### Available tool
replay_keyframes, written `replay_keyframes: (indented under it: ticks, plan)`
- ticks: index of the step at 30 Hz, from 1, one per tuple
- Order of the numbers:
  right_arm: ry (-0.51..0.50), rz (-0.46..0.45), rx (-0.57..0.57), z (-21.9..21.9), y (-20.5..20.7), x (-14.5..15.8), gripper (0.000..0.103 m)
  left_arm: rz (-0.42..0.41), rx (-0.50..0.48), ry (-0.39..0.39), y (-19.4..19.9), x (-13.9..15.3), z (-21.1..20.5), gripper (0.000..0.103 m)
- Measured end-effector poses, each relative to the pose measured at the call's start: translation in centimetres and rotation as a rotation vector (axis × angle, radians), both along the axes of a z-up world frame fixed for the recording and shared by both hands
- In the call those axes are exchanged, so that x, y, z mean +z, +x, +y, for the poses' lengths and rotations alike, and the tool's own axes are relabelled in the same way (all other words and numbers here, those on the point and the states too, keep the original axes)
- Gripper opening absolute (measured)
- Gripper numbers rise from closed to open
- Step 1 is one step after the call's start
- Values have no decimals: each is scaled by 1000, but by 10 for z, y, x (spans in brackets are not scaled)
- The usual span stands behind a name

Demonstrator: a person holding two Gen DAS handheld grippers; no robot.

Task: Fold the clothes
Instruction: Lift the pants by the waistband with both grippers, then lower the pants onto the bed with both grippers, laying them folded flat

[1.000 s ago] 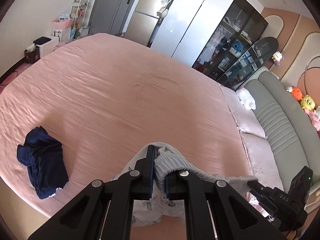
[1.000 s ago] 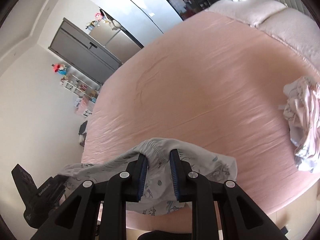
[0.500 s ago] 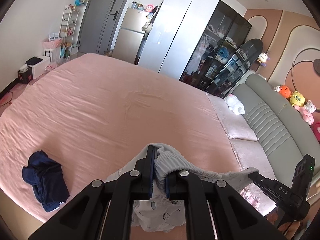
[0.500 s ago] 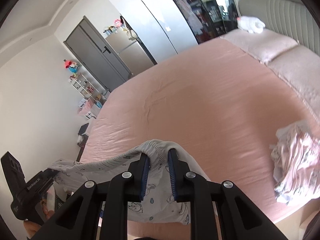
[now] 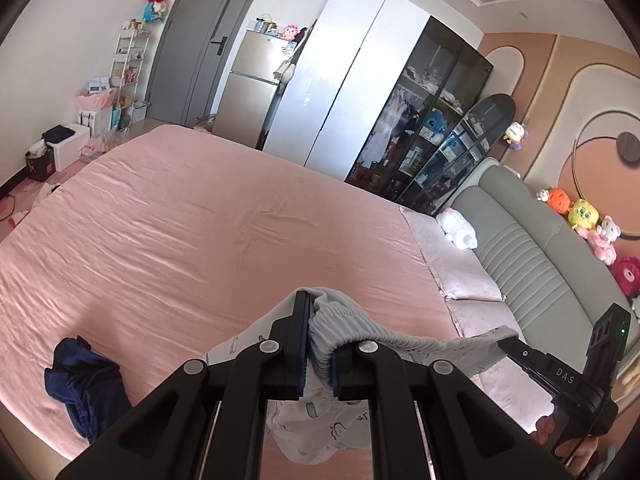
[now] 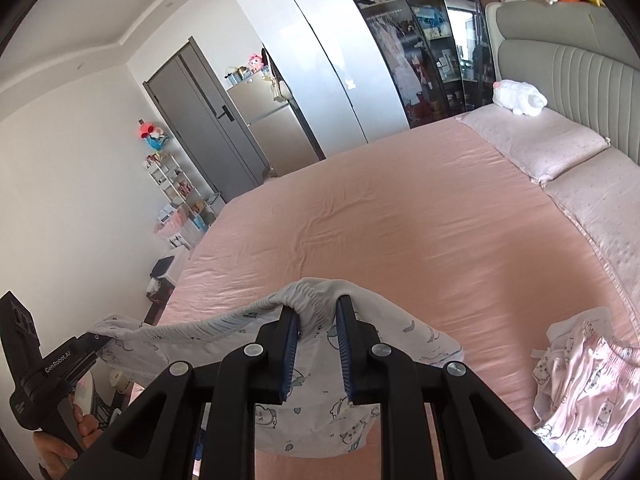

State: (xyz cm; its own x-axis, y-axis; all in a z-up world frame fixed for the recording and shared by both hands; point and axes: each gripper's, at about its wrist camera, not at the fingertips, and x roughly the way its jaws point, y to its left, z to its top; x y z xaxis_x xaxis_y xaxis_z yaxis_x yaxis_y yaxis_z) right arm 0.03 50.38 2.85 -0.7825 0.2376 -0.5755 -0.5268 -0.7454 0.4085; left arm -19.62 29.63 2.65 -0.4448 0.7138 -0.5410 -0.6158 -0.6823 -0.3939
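Soft grey-white printed garment (image 5: 352,320) hangs in the air above the near edge of the pink bed (image 5: 200,240), stretched between the two grippers. The left gripper (image 5: 320,344) has its jaws pinching the gathered elastic waistband, and the right gripper (image 6: 316,336) pinches the same waistband further along. Between them the band sags a little, and the rest of the cloth drops loose below.

I judge the fabric to be thin, light and very limp. It will not keep any shape alone, so it needs to lie flat on the bed for a clean fold. The ribbed waistband is the thickest part and gives the best hold; the smooth cloth below could slip out of the pads. A dark blue garment (image 5: 86,392) lies crumpled on the bed to the left, and a pink printed garment (image 6: 580,372) lies crumpled to the right.
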Motion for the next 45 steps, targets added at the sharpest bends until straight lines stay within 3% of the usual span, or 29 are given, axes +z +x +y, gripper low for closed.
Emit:
replay_keyframes:
  ticks: [6,18,23,28,31,33,36,38,41,43,45]
  plan:
    - [31,-38,5,-4,-20,-3,17,33,10,-39,-9,-1,4,7]
    - [37,-108,-8,4,-55,-29,17,-15,-13,-83,-44,-34,19,7]
    - [34,-47,-44,24,-69,-19,17,-35,-49,33,-64,-28,30,7]
    - [164,44,-59,22,-80,32,17,117,-84,150,-58,16,28,7]
    - [269,77,-41,9,-80,54,17,202,-92,213,-53,22,17,7]
    - [302,34,-22,2,-84,43,17,247,-77,194,-52,6,13,7]
    - [301,-84,13,-5,-92,3,17,257,-68,65,-51,-50,15,10]
    - [239,-200,43,-8,-91,-46,17,187,-65,-75,-49,-104,20,10]
    - [131,-360,62,-13,-82,-119,17,47,-115,-195,-32,-175,19,10]
    - [66,-432,67,-16,-73,-156,17,-7,-131,-259,-16,-205,16,10]
    - [18,-474,71,-19,-65,-179,17,-55,-153,-273,-2,-223,12,10]
